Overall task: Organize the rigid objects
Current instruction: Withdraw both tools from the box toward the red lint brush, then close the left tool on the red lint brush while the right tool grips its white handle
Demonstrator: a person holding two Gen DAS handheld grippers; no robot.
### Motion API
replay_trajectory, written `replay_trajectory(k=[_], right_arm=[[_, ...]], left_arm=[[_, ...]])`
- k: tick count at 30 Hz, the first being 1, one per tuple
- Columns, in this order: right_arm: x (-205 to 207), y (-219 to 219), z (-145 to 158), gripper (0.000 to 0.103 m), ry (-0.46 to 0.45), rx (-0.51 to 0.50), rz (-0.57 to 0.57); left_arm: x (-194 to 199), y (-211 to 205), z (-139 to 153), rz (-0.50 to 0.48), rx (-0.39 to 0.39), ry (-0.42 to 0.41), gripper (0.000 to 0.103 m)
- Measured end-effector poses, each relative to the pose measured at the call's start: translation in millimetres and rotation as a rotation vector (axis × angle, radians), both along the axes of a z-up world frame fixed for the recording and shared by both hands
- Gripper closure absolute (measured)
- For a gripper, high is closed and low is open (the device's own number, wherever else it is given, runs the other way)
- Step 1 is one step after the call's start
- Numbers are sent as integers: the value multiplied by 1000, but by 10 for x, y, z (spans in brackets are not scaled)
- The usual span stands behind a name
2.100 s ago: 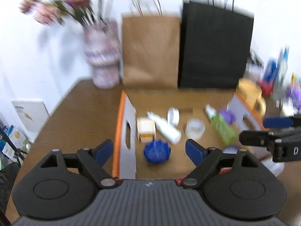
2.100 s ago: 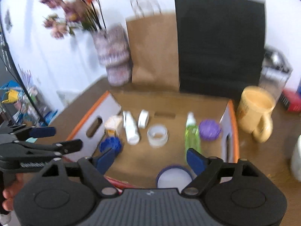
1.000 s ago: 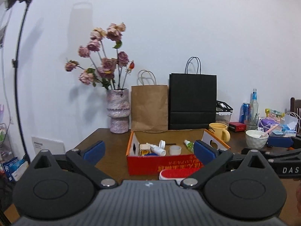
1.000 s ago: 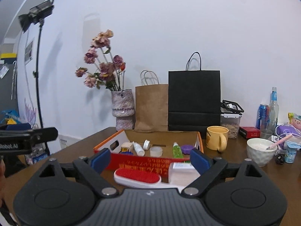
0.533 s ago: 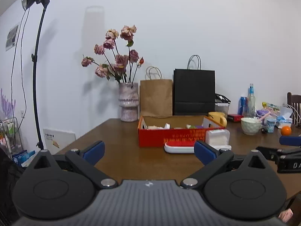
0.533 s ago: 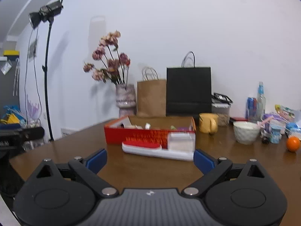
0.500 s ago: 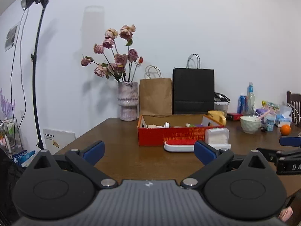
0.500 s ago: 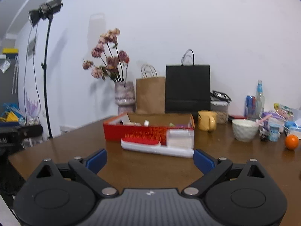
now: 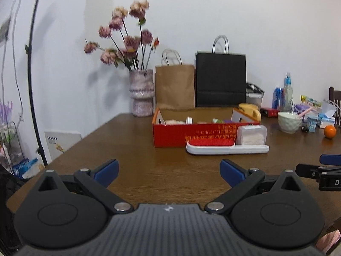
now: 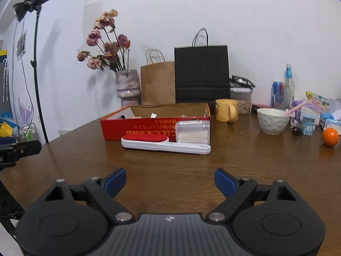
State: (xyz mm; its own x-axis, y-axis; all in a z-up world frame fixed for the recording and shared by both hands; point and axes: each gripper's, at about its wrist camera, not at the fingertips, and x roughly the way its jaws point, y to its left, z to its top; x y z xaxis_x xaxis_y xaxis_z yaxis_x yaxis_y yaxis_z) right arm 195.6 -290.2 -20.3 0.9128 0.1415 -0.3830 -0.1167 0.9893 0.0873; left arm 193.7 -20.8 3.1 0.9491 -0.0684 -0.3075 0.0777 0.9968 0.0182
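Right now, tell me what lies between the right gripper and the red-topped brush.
Nothing: only bare wooden table lies between the right gripper, empty and closing, and the brush, as the right wrist view shows.

We stood in what looked like a lived-in home room partly set up for filming; a brown wooden table (image 9: 149, 166) held a vase of dried flowers (image 9: 141, 92), a brown paper bag (image 9: 174, 86) and a black paper bag (image 9: 220, 79) against a plain white wall. Household clutter crowded the far right: a yellow mug (image 10: 227, 109), a white bowl (image 10: 272, 120), an orange (image 10: 330, 137) and drink bottles (image 10: 288, 91); a studio light on a stand (image 10: 35, 64) rose at the left.
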Motion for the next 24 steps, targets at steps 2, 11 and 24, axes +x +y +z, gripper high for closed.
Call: replay_trajectory(k=[2,11,24], right_arm=[[143,-46,-12,20,19,11,-7],[856,-251,-65,27,107,22,-39],[1911,-582,-220,49,220,89,-90]], left_arm=[[153,-12,0,-6,-10,31,0],[941,-164,-52,-67,-19,138,5],[2229,-369,-234,-111,-59,307,18]])
